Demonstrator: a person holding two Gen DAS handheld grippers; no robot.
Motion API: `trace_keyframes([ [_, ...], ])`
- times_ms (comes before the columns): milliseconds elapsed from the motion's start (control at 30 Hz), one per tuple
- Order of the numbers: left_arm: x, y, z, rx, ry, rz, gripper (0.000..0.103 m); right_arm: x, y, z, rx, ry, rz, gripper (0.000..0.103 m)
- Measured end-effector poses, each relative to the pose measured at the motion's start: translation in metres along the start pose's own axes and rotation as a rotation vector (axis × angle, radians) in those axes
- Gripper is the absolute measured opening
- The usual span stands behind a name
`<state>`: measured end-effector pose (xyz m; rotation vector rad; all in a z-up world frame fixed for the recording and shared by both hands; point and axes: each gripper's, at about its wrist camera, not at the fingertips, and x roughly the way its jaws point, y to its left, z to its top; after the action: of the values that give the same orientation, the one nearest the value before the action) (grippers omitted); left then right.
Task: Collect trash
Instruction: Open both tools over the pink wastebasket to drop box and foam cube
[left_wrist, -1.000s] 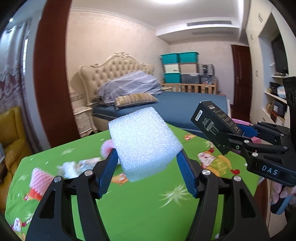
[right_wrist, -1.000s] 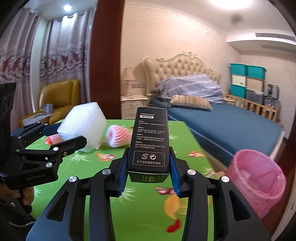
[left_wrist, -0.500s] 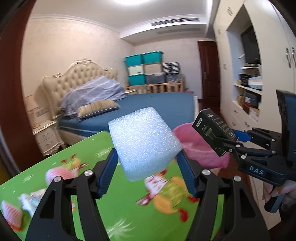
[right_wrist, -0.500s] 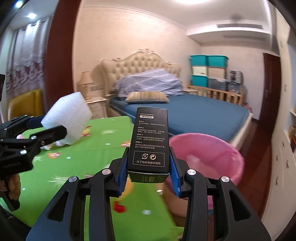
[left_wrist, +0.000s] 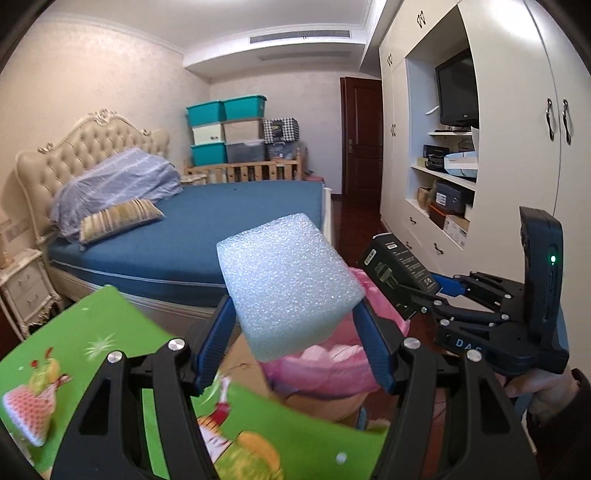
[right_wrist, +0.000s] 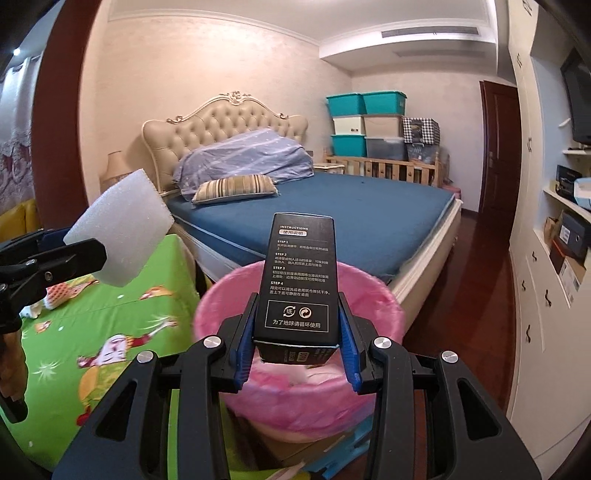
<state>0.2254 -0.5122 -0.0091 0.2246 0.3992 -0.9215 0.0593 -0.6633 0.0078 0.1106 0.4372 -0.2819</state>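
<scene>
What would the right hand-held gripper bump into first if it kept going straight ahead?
Probably the pink-lined bin. The right hand-held gripper, holding the black box, points slightly downward at its opening. How far off the bin is stays unclear.

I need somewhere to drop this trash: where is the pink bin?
In the right wrist view, the pink bin sits low centre, behind the black box, between green table and bed.

the black box (right_wrist: 299, 284) reads "instructions" w/ "step 1" thru "step 4" over chinese print too small to read and two recycling marks, while the right gripper (left_wrist: 424, 291) body shows "da", rest cut off.
</scene>
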Motion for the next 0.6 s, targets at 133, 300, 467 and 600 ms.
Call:
trace_keyframes([
  [133, 0.034, 0.000, 0.017, -0.030, 0.014, -0.027, 0.064, 0.019, -0.016, 0.004, 0.002, 0.011, -0.002, 0.038],
  [300, 0.071, -0.002, 0.038, -0.048, 0.028, -0.065, 0.068, 0.039, -0.030, 0.013, 0.011, 0.005, 0.017, 0.041],
  [467, 0.083, 0.010, 0.043, -0.100, -0.001, 0.000, 0.088, 0.055, -0.045, 0.019, 0.044, -0.027, -0.010, 0.070],
  [600, 0.074, 0.023, 0.030, -0.087, 0.013, 0.057, 0.092, 0.042, -0.042, 0.020, 0.056, -0.057, 0.003, 0.070],
])
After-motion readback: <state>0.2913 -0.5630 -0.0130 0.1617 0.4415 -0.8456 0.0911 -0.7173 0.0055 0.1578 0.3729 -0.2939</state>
